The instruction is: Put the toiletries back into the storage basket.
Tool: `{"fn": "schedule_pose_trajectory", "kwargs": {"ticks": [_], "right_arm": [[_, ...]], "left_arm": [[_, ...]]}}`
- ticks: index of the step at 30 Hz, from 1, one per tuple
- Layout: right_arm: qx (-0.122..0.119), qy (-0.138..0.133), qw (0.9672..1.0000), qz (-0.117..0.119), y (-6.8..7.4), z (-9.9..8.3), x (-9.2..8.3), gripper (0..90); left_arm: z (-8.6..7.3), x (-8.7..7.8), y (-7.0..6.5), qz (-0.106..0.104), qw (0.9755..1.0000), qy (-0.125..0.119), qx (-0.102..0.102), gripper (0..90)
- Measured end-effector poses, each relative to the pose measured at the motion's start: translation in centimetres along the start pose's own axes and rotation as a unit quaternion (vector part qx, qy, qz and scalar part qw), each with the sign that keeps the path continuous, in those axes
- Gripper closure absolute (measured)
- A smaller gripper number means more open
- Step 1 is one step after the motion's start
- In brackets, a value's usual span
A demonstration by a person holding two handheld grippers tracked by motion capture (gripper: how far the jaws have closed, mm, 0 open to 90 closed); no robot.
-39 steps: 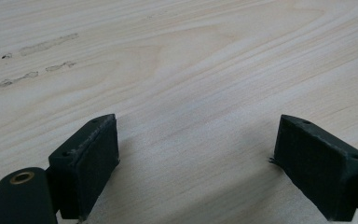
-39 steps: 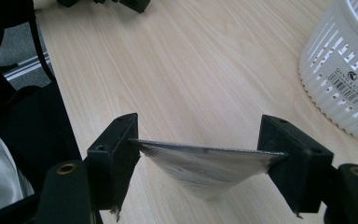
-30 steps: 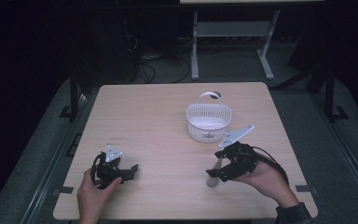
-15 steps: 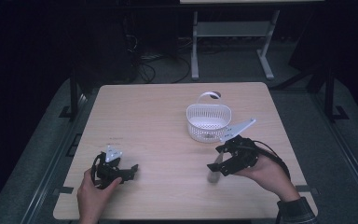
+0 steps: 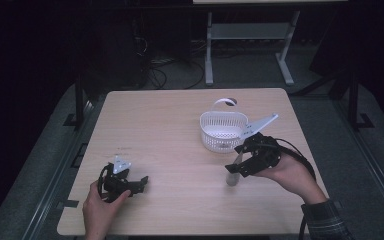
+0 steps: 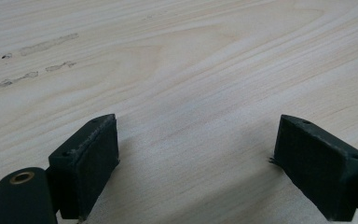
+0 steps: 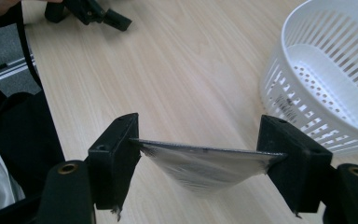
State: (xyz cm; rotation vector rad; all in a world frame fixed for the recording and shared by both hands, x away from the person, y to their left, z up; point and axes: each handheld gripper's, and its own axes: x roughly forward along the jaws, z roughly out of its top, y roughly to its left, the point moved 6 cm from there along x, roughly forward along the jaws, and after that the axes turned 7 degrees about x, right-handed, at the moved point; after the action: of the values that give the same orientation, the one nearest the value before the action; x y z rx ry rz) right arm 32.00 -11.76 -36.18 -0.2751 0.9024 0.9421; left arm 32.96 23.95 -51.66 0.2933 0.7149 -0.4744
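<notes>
The grey sheet (image 7: 205, 165) clamped in the right gripper (image 7: 200, 151) is too blurred to identify, its lower part hidden behind its own edge.

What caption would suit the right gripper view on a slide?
Right tongs clamp a flat grey pouch above the wooden table, beside a white slotted basket.

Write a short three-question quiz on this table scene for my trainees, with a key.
1. True or false: the left gripper holds something.
2. What is clamped in the right gripper?
A. a spoon
B. a thin flat grey piece
C. a cup
3. What white container stands on the wooden table near the right gripper?

Key: 1. False, its jaws stand open over bare wood. 2. B. 3. A slotted white basket.
</notes>
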Motion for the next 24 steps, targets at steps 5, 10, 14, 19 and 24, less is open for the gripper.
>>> {"fn": "schedule_pose_trajectory", "kwargs": {"ticks": [5,10,14,19,24], "right_arm": [[-0.002,-0.006,1.0,-0.006,-0.6,0.8,-0.7,30.1],[-0.001,-0.009,0.9999,-0.01,-1.1,1.6,-1.3,30.2],[-0.001,-0.012,0.9998,-0.013,-1.3,2.0,-1.6,30.1],[0.001,-0.017,0.9997,-0.016,-1.7,2.5,-2.0,30.2],[0.001,-0.025,0.9995,-0.02,-2.1,3.2,-2.5,30.2]], "left_arm": [[0.0,0.0,0.0,0.0,1.0,0.002,0.001,12.7],[0.0,0.0,0.0,0.0,1.0,0.002,0.003,12.7],[0.0,0.0,0.0,0.0,1.0,0.002,0.003,12.7],[0.0,0.0,0.0,0.0,1.0,0.001,0.003,12.7],[0.0,0.0,0.0,0.0,1.0,0.002,0.003,12.7]]}}
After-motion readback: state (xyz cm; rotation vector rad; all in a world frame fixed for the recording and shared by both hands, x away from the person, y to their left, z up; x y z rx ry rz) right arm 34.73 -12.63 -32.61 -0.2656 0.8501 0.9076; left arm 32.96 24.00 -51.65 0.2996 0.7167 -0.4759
